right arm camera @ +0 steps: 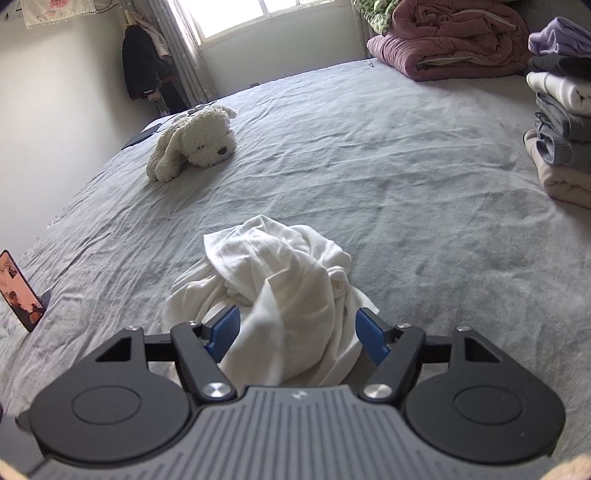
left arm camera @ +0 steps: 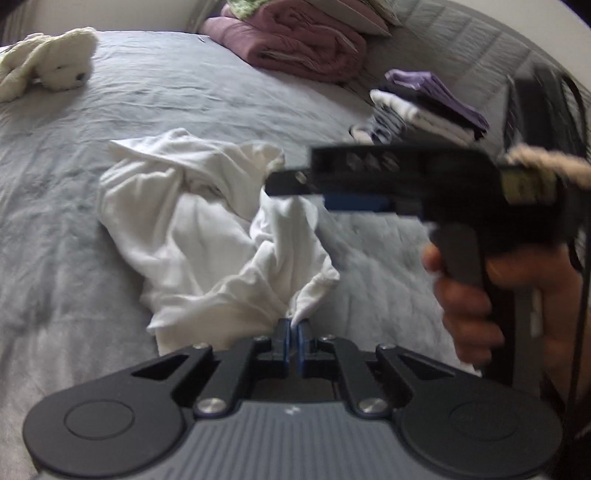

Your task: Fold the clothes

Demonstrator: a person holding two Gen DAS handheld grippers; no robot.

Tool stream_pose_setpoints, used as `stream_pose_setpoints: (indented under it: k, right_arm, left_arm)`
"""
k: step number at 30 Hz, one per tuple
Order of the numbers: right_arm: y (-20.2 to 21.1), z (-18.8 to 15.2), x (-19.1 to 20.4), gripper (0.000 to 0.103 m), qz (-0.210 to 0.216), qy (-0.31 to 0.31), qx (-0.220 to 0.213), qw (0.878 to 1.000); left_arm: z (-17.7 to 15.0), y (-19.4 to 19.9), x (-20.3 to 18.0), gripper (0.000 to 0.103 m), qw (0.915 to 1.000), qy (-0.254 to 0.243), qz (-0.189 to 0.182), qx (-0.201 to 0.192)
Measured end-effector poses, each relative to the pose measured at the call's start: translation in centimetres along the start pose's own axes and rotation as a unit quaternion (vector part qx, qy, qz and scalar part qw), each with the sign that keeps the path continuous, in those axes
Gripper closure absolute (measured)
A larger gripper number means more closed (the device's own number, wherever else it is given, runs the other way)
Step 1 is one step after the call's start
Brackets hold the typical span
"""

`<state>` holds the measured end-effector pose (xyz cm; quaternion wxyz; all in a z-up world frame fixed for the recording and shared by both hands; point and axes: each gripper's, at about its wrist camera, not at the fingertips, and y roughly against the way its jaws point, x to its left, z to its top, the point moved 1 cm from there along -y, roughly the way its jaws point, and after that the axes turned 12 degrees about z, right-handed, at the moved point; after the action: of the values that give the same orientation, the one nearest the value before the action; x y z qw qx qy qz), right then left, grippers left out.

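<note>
A bed (left arm camera: 184, 96) covered by a grey sheet is recorded in the left wrist view. A crumpled white garment (left arm camera: 192, 229) is spread at mid-bed. An edge of it is pinched between the closed blue pads of the left tool (left arm camera: 294, 338) at the near edge. The right tool (left arm camera: 295, 184), held by a hand (left arm camera: 476, 295), is seen blurred at the right, over the garment; its state cannot be told here. A plush dog (left arm camera: 55, 62) is noted far left, a folded maroon quilt (left arm camera: 295, 48) far centre, and a stack of folded clothes (left arm camera: 424, 107) far right.

In the right wrist view, the same bed (right arm camera: 406, 166) is shown below a window (right arm camera: 251, 14). The right tool (right arm camera: 297, 334) is held open, its pads on either side of the white garment (right arm camera: 284, 295), contact unclear. A propped phone (right arm camera: 20, 291) is noted at near left.
</note>
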<state>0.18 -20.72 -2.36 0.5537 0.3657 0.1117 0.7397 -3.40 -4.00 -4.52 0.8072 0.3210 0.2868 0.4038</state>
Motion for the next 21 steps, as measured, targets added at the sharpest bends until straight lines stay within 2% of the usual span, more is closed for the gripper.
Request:
stream_pose_setpoints:
  k: [2,3,4,6,7,9,12,14,16,21]
  right_arm:
    - [-0.5,0.1,-0.1,0.031,-0.006,0.004,-0.001,1.000]
    - [-0.8,0.2,-0.1,0.032,-0.008,0.005,-0.001,1.000]
    - [-1.0,0.2,-0.2,0.032,-0.009,0.006,0.000,1.000]
    - [-1.5,0.3,-0.4,0.035,-0.009,0.010,0.001,1.000]
    - [-1.7,0.4,-0.4,0.039,-0.009,0.014,0.000,1.000]
    - [-2.1,0.5,-0.5,0.042,-0.010,0.023,-0.003,1.000]
    - [-2.9,0.4,-1.1,0.060,-0.005,0.022,0.003,1.000]
    - [-3.4,0.3,-1.8,0.092,0.001,0.011,0.013,1.000]
    - [-3.1,0.2,-2.4,0.093,0.005,-0.006,0.010,1.000]
    - [0.1,0.9,-2.5,0.094,-0.013,-0.005,-0.032,0.999]
  left_arm:
    - [-0.2,0.3,-0.2,0.098,0.9999,-0.014,0.003,-0.002]
    - [-0.2,0.5,-0.2,0.092,0.9999,-0.014,0.005,-0.005]
    - [-0.1,0.8,0.1,0.074,0.9999,-0.008,0.004,-0.007]
    - [0.3,1.2,0.7,0.047,0.9999,0.007,0.007,-0.013]
    - [0.6,1.2,1.0,0.044,0.9997,0.013,0.014,-0.018]
    - [1.2,1.3,1.6,0.042,0.9989,0.026,0.028,-0.028]
    - [2.0,1.4,2.5,0.036,0.9969,0.046,0.048,-0.043]
    - [2.5,1.5,3.1,0.035,0.9949,0.059,0.062,-0.053]
    - [3.1,1.2,3.7,0.035,0.9926,0.075,0.076,-0.058]
    - [4.0,-0.6,5.3,0.035,0.9836,0.146,0.096,-0.045]
